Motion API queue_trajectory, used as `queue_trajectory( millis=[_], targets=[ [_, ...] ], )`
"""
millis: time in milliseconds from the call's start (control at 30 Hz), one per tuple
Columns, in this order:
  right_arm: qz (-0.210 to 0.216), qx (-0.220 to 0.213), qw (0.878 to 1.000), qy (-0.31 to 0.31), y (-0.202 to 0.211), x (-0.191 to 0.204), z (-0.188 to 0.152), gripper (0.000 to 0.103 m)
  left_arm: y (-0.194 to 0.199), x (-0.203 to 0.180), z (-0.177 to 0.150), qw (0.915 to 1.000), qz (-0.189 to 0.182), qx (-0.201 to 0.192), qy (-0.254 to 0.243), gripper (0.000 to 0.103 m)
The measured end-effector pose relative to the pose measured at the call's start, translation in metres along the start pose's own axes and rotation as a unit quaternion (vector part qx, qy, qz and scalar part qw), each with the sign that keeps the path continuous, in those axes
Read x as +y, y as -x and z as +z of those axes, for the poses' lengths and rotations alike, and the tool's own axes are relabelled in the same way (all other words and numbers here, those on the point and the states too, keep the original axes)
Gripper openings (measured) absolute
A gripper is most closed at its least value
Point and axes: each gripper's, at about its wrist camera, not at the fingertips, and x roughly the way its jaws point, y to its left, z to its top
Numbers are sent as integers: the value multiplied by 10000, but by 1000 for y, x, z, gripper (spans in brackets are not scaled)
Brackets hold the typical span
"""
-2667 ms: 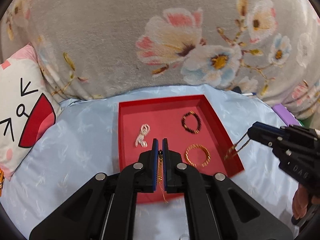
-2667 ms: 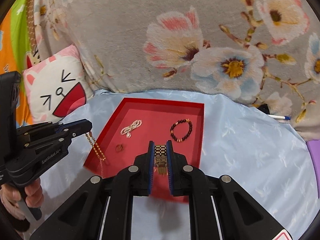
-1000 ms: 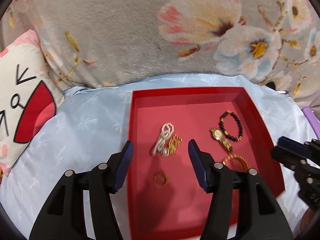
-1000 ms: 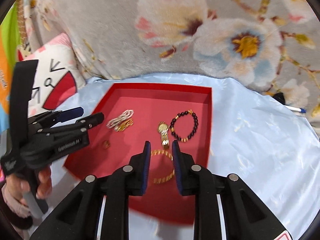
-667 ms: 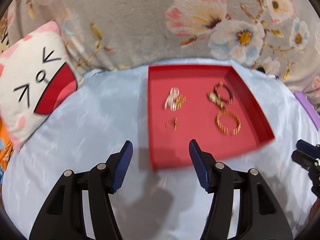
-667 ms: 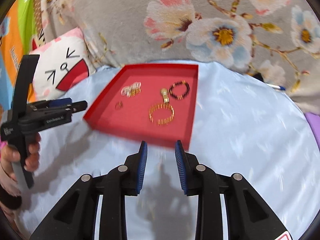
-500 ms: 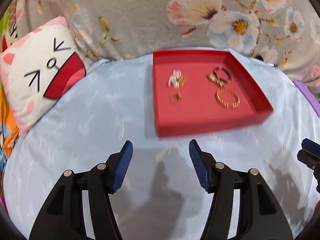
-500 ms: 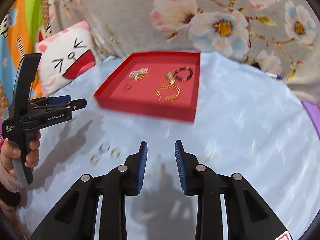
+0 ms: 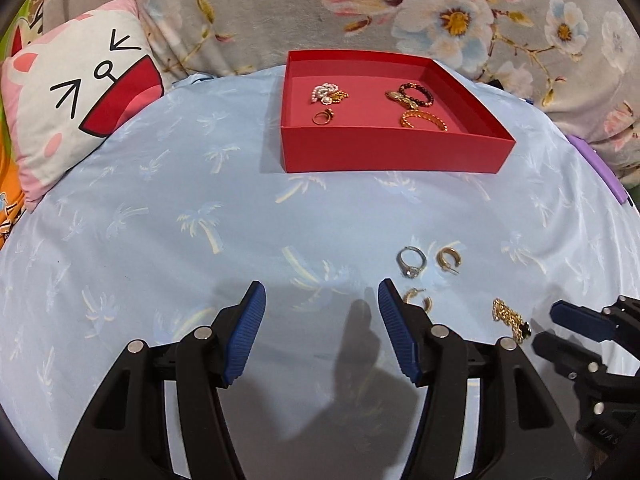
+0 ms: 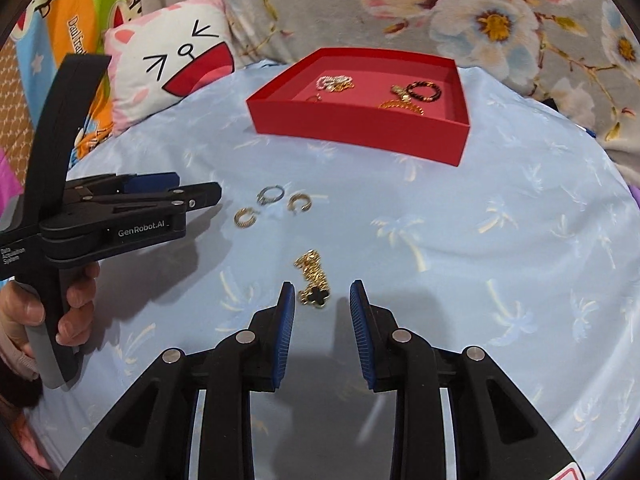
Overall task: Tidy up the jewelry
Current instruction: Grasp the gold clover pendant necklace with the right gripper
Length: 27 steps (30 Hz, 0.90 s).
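A red tray (image 9: 384, 152) (image 10: 360, 128) sits at the far side of the blue cloth and holds several jewelry pieces. On the cloth lie a silver ring (image 9: 411, 261) (image 10: 270, 193), two gold hoop earrings (image 9: 447, 258) (image 10: 299, 202) (image 10: 245, 217) and a gold chain with a black clover pendant (image 10: 314, 280) (image 9: 512, 320). My right gripper (image 10: 322, 300) is open and empty, its tips either side of the pendant. My left gripper (image 9: 320, 300) is open and empty, just left of the rings.
A cat-face pillow (image 9: 72, 96) lies at the left. A floral grey blanket (image 9: 440, 12) rises behind the tray. A purple object (image 9: 596, 164) sits at the right edge of the cloth.
Both grippers let go of their gold chains into the tray, opened, and pulled back toward the near side of the cloth. The loose rings, earrings and pendant chain came into view.
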Motion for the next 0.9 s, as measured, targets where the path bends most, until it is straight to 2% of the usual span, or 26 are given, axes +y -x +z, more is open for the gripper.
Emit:
queue_trajectory(
  millis=[233, 367, 567, 700, 900],
  targets=[
    [14, 98, 9999, 79, -9, 5, -4, 29, -4, -9, -5, 9997, -117, 57, -207, 57],
    [25, 129, 9999, 104, -12, 6, -2, 29, -4, -11, -6, 9996, -128, 77, -254, 62],
    [20, 142, 9998, 98, -12, 7, -1, 24, -4, -15, -6, 9993, -155, 81, -325, 65],
    [42, 145, 9999, 57, -13, 4, 0, 13, -4, -17, -7, 9991, -185, 69, -387, 69],
    [28, 137, 9999, 50, -12, 3, 0, 13, -5, -20, -7, 9987, -237, 113, -427, 69]
  ],
)
